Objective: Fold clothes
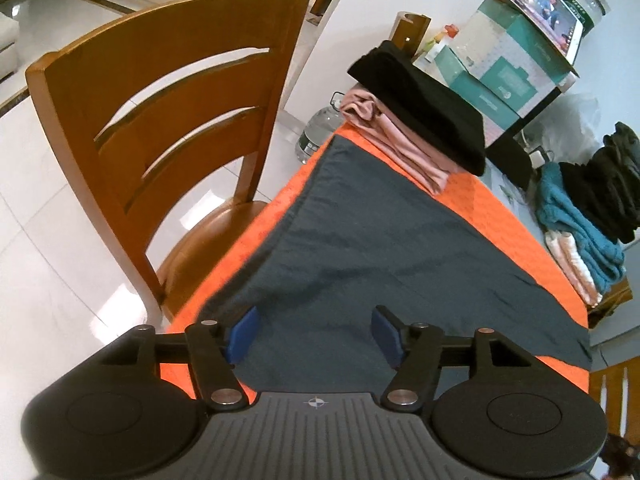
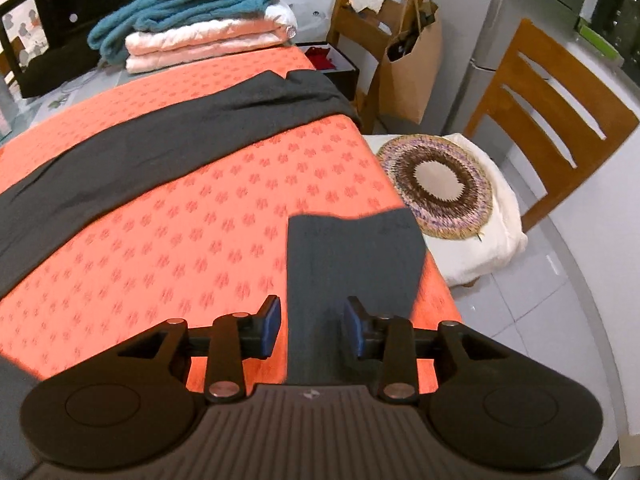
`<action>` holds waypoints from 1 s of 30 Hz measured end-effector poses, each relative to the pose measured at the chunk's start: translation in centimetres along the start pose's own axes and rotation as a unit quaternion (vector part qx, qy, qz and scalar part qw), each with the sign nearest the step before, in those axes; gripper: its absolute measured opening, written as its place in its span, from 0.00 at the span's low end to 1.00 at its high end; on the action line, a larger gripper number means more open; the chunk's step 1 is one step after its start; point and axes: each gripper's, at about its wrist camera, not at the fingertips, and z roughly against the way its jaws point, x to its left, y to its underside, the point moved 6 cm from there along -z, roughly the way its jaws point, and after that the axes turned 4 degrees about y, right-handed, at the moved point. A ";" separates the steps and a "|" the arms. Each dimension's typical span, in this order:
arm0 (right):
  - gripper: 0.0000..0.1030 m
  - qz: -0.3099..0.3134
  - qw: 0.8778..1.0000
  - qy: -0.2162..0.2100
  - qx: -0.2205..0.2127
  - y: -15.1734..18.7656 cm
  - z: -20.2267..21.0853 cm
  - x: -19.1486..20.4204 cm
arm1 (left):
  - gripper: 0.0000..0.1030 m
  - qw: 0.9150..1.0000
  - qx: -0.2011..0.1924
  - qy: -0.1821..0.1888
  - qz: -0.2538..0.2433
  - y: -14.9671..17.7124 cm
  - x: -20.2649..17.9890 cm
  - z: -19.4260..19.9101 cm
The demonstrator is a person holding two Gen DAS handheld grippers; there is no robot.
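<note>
A dark grey-blue garment (image 1: 360, 240) lies spread flat on the orange tablecloth (image 1: 500, 216). My left gripper (image 1: 314, 334) hovers open over its near edge, with the cloth showing between the blue pads (image 1: 242, 334). In the right wrist view the same garment (image 2: 200, 128) runs as a dark band across the patterned orange cloth (image 2: 160, 240). A narrow grey end of it (image 2: 352, 256) lies near the table's right edge. My right gripper (image 2: 312, 322) is open just above that end, its fingers apart on either side of the cloth.
A wooden chair (image 1: 160, 120) stands close at the table's left edge. Folded black and pink clothes (image 1: 420, 120) sit at the far end, before teal boxes (image 1: 508, 64). A teal, white and pink folded stack (image 2: 192, 28) lies at the back. A woven round mat (image 2: 436, 184) rests on another chair.
</note>
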 end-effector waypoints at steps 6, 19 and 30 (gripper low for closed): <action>0.38 0.010 1.000 -0.001 0.006 -1.9 -3.7 0.7 | 0.66 1.000 0.010 0.002 0.003 1.9 -1.7 -0.2; 0.01 -0.027 0.999 -0.008 -0.033 -2.5 -2.2 -2.7 | 0.68 0.993 0.092 0.009 -0.070 5.7 -5.0 -3.0; 0.01 -0.114 0.989 0.045 -0.087 -0.1 6.4 -12.4 | 0.69 0.980 0.152 0.046 -0.119 7.3 -7.8 -5.6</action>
